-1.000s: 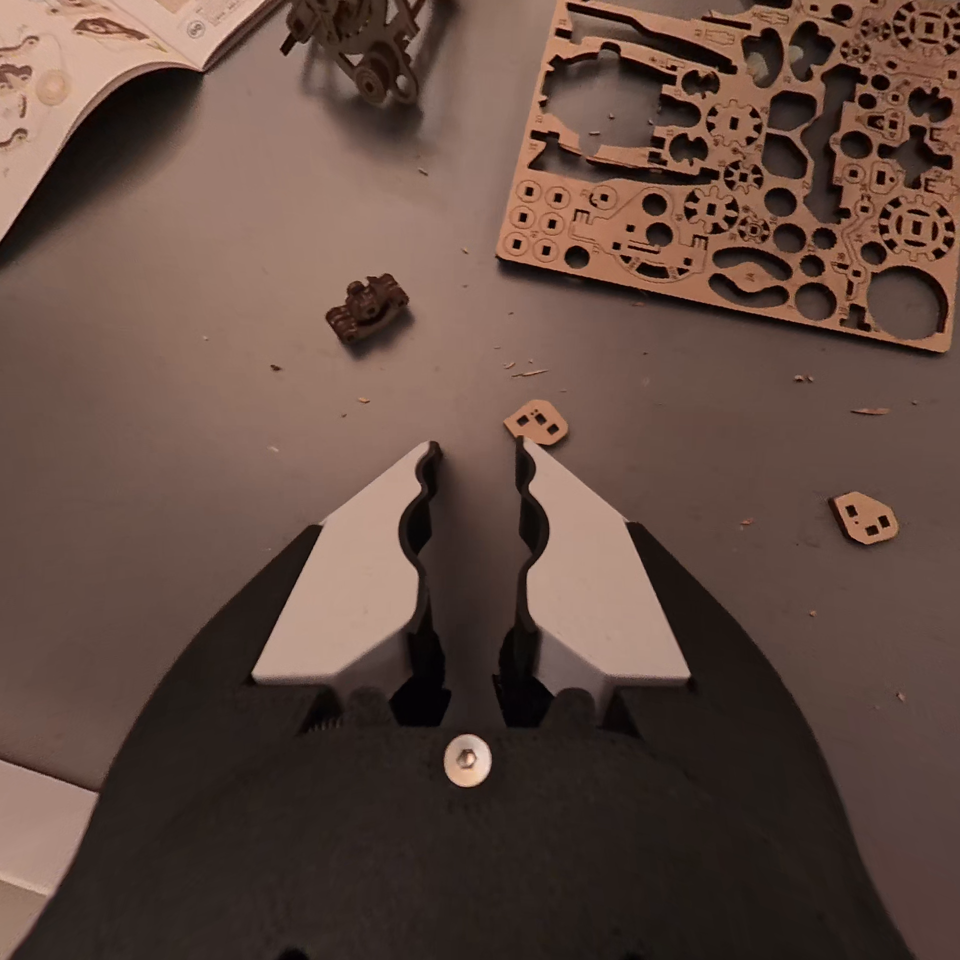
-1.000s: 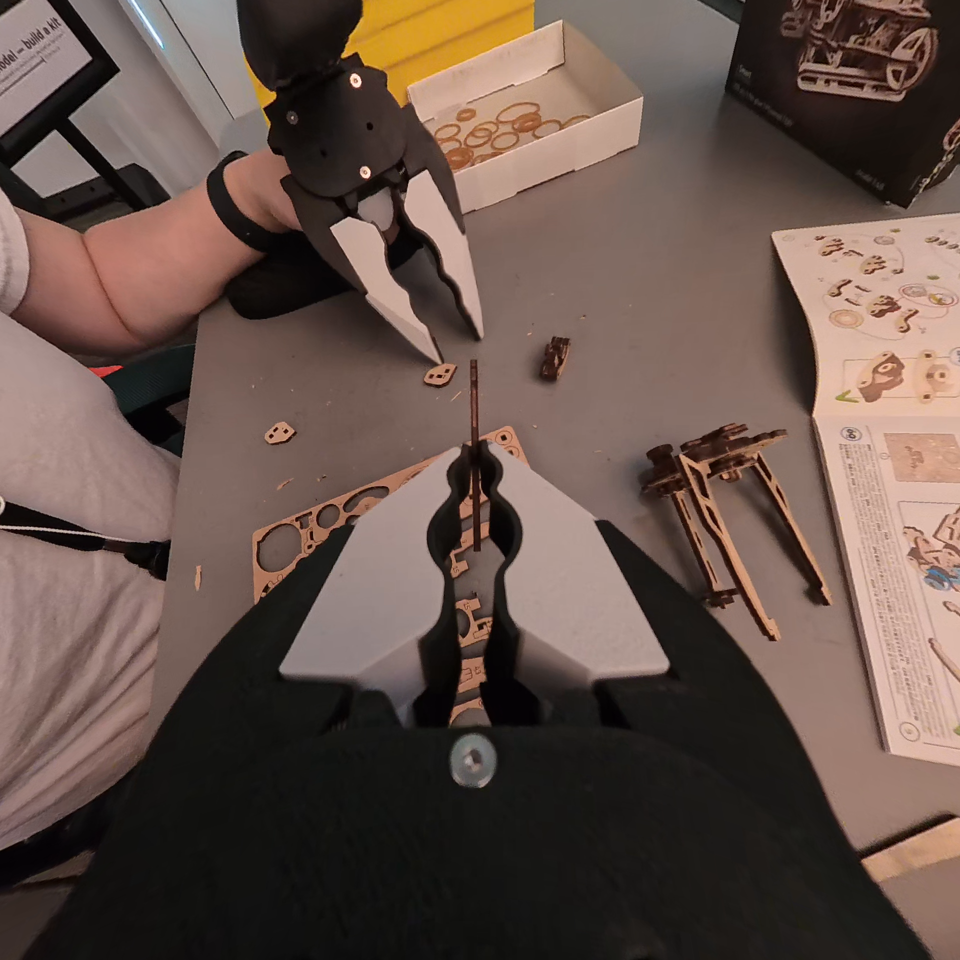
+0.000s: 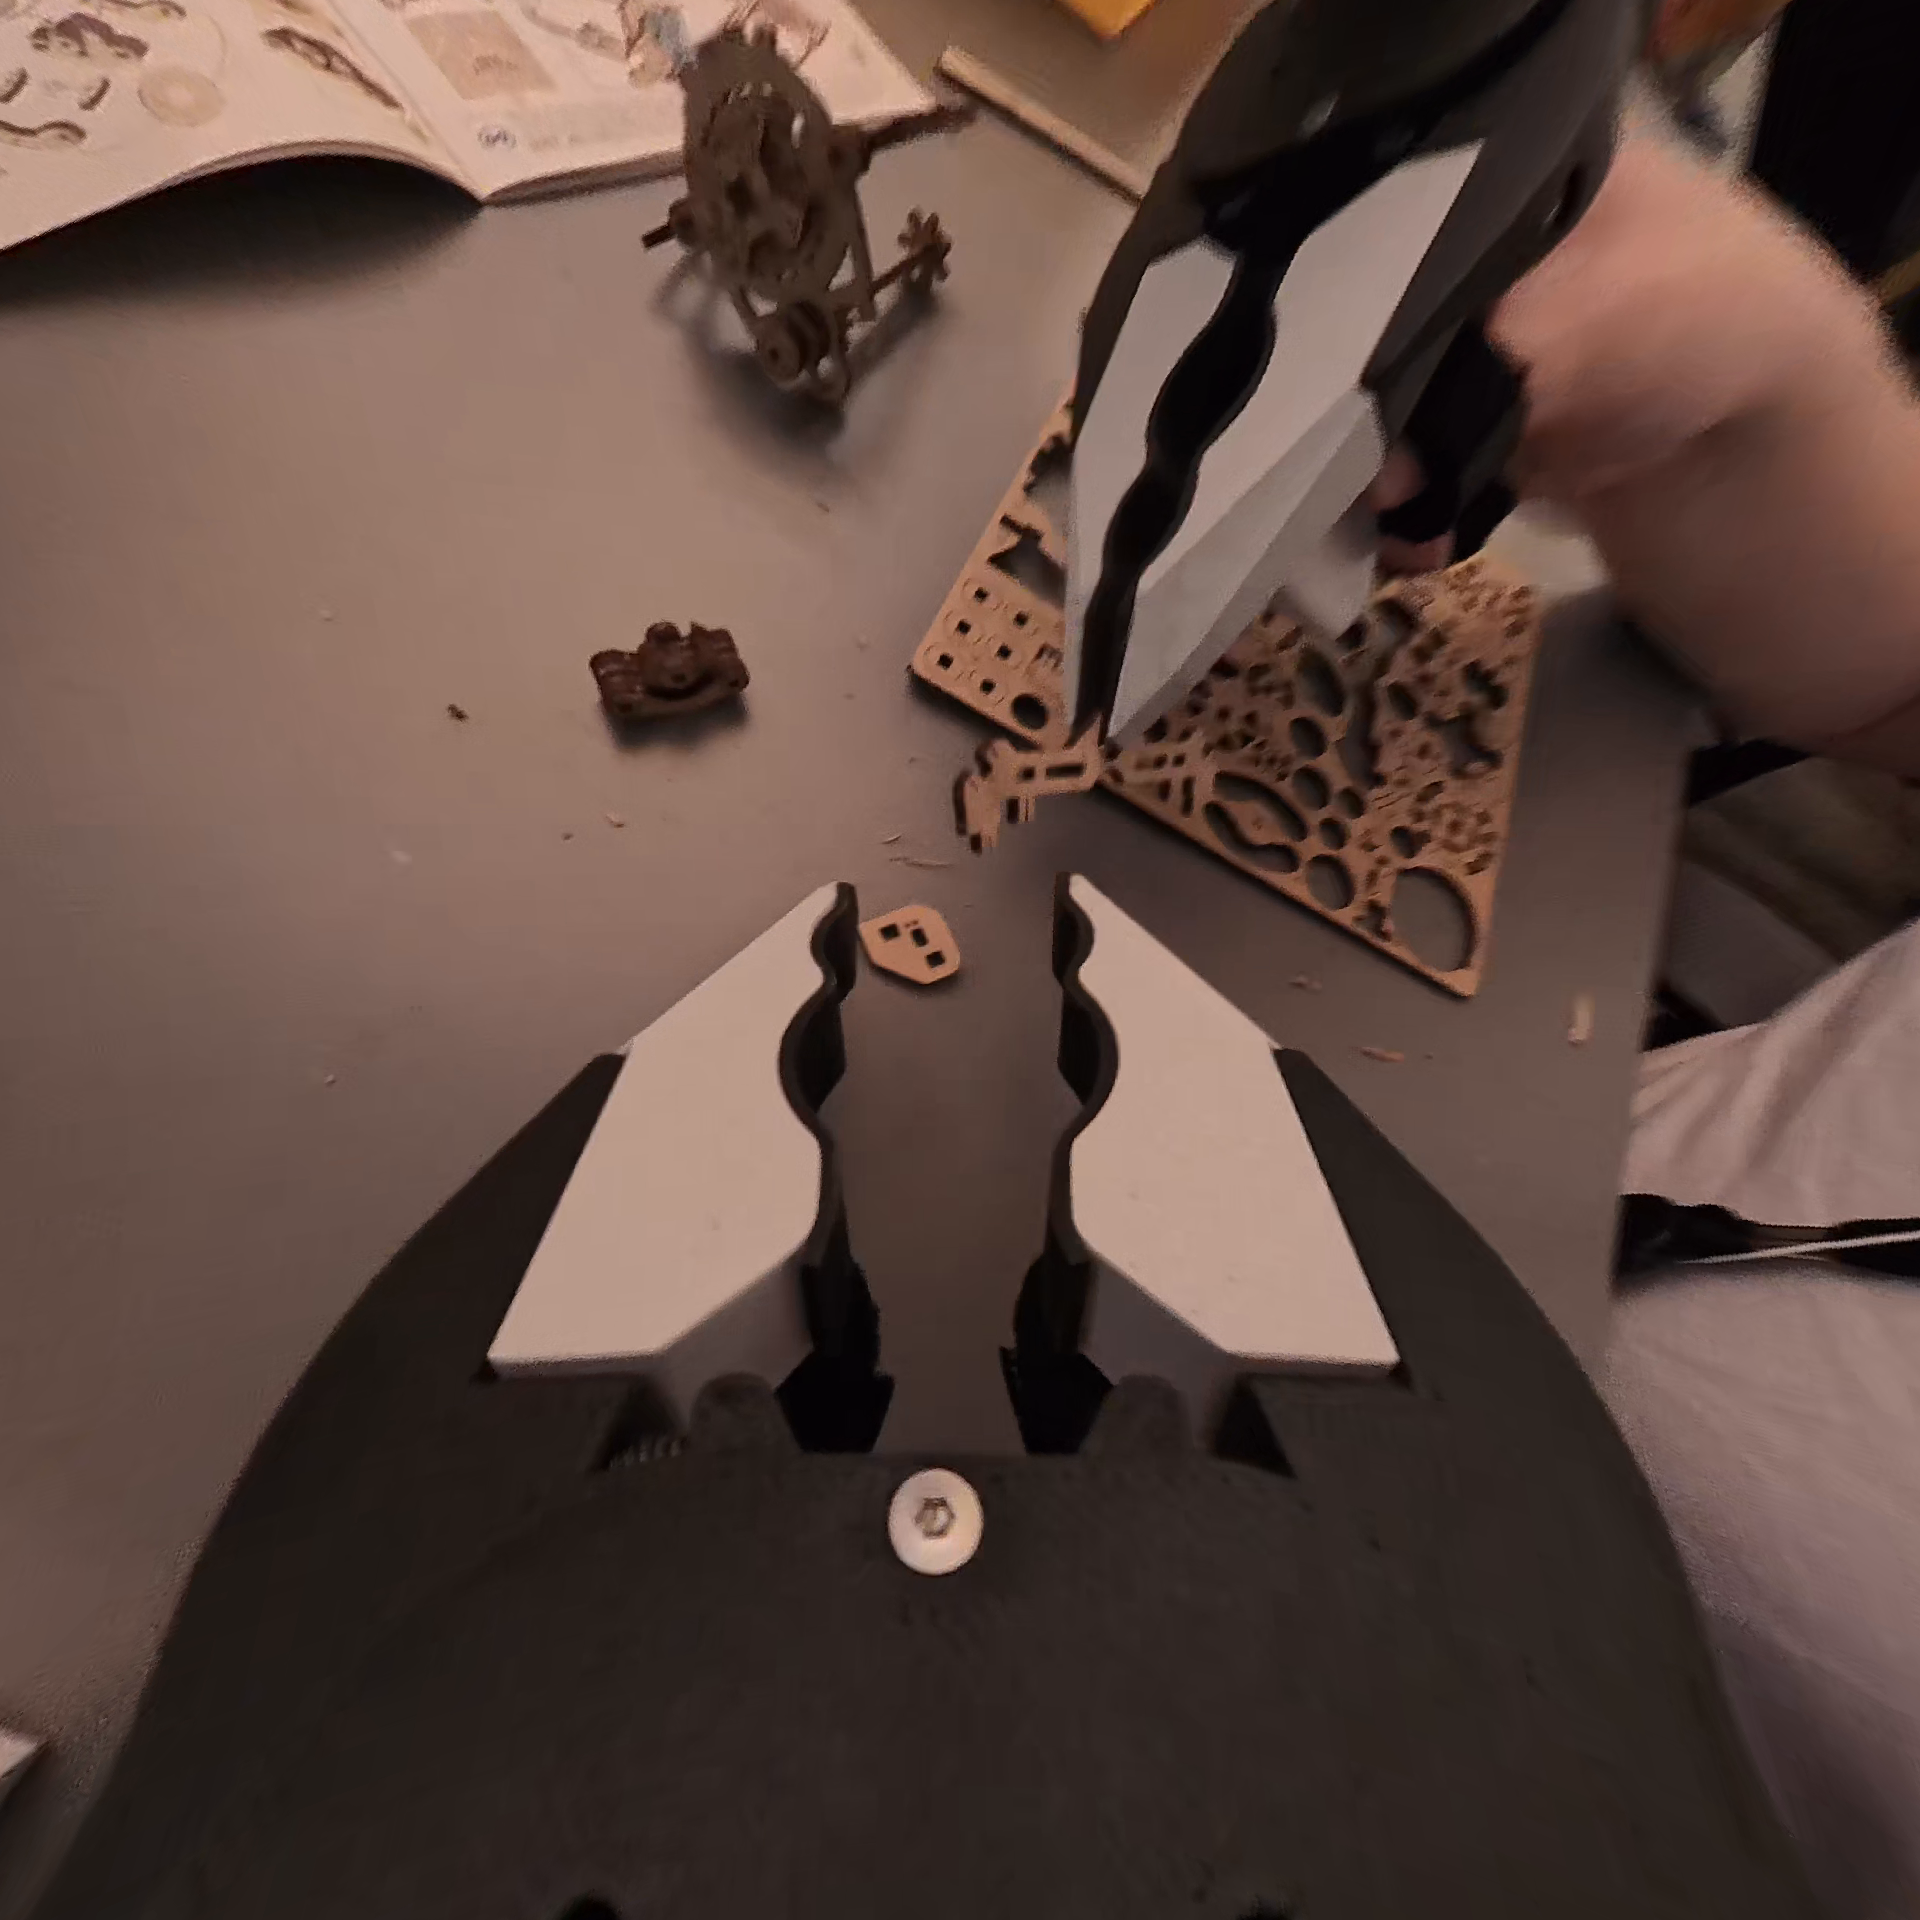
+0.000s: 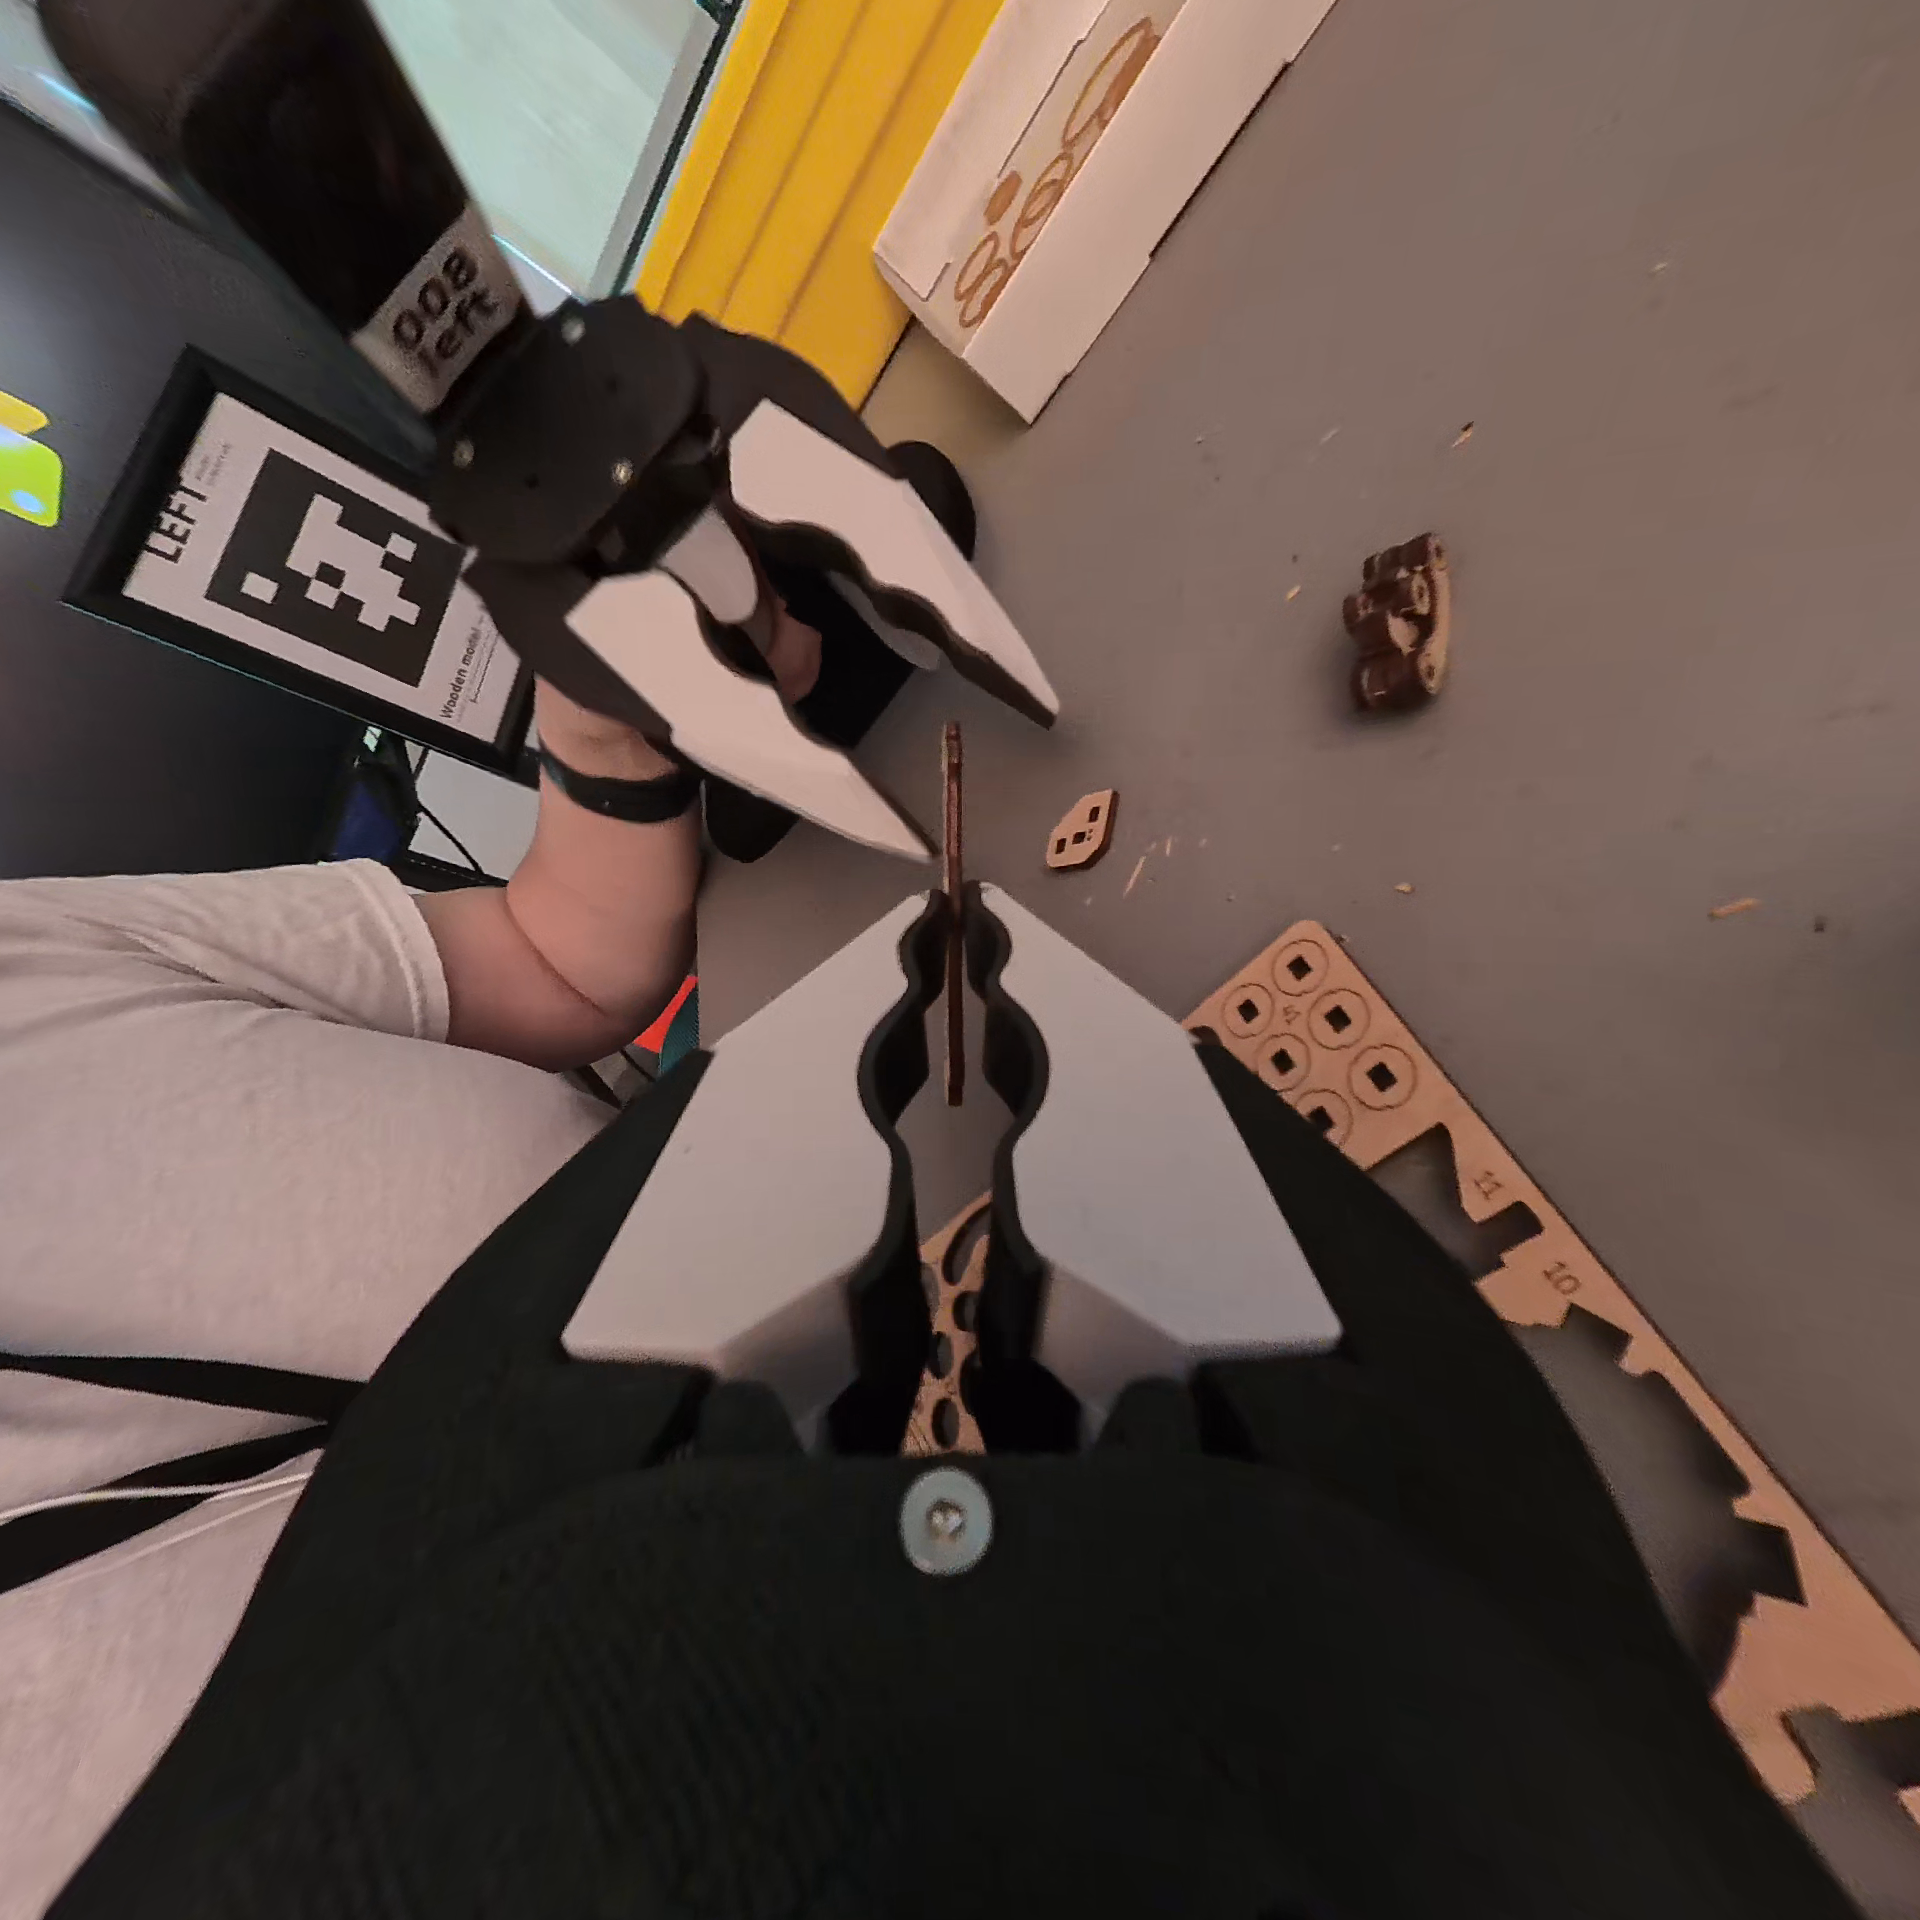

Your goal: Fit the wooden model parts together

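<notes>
A thin flat wooden part (image 4: pixel 952 914) is pinched edge-on at the very tips of the right hand-held gripper (image 4: pixel 951 894), most of its length left sticking out ahead of the tips — presumably so that its free end stays clear for a joint. In the left wrist view the same part (image 3: pixel 1023 781) is seen face-on, a notched, slotted strip held just off the corner of the punched-out plywood sheet (image 3: pixel 1340 769), above the table (image 3: pixel 312 520).

The left hand-held gripper (image 3: pixel 951 904) is held spread wide, nothing between its fingers, its tips brought in just beside the strip. A small slotted plate (image 3: pixel 912 943) lies flat on the table just short of the sheet's corner, between the spread tips as that view shows it — judged to be the likely mate, though that cannot be confirmed.

Farther from the sheet, a small dark sub-assembly (image 3: pixel 670 670) is left lying by itself, and the half-built model (image 3: pixel 790 239) stands beyond it, next to the open instruction booklet (image 3: pixel 416 94); both are kept well apart from the sheet, likely to leave working room.
</notes>
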`<state>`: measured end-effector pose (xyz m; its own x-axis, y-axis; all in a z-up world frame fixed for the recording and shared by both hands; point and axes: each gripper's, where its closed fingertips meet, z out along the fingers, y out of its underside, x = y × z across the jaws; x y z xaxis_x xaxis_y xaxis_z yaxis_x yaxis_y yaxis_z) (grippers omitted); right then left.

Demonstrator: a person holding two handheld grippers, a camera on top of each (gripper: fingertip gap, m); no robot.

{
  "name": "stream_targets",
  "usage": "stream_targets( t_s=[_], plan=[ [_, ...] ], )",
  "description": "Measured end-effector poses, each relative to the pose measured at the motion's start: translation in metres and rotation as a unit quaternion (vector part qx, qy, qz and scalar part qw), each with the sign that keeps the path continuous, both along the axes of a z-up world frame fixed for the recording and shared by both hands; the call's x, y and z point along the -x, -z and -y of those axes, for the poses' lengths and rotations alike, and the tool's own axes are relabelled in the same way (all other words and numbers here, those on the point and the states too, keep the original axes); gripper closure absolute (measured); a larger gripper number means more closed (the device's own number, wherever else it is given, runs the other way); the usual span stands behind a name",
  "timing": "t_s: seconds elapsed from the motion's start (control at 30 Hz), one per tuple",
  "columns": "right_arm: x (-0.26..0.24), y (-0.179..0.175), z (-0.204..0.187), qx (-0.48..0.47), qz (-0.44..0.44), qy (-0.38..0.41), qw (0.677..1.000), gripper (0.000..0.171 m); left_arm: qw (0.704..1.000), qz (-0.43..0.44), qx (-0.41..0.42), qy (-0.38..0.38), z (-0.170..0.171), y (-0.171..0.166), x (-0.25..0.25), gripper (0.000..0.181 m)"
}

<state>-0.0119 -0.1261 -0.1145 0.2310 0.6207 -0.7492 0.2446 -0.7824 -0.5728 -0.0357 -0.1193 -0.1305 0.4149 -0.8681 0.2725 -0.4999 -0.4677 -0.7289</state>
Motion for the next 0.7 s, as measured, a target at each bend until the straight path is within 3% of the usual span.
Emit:
stream_targets(
  t_s=[0.03, 0.23, 0.7],
  plan=[
    [0.001, -0.001, 0.001, -0.003, -0.003, -0.004, 1.0, 0.17, 1.0, 0.023, 0.021, 0.005, 0.0, -0.005, 0.0, 0.145],
    [0.005, 0.0, 0.001, -0.03, 0.003, -0.005, 1.0, 0.17, 0.982, 0.121, 0.145, 0.022, -0.003, -0.025, 0.006, 0.146],
    [0.009, 0.008, 0.001, -0.024, 0.008, -0.011, 1.0, 0.17, 0.973, 0.047, 0.164, 0.154, 0.002, -0.013, 0.0, 0.157]
  ],
)
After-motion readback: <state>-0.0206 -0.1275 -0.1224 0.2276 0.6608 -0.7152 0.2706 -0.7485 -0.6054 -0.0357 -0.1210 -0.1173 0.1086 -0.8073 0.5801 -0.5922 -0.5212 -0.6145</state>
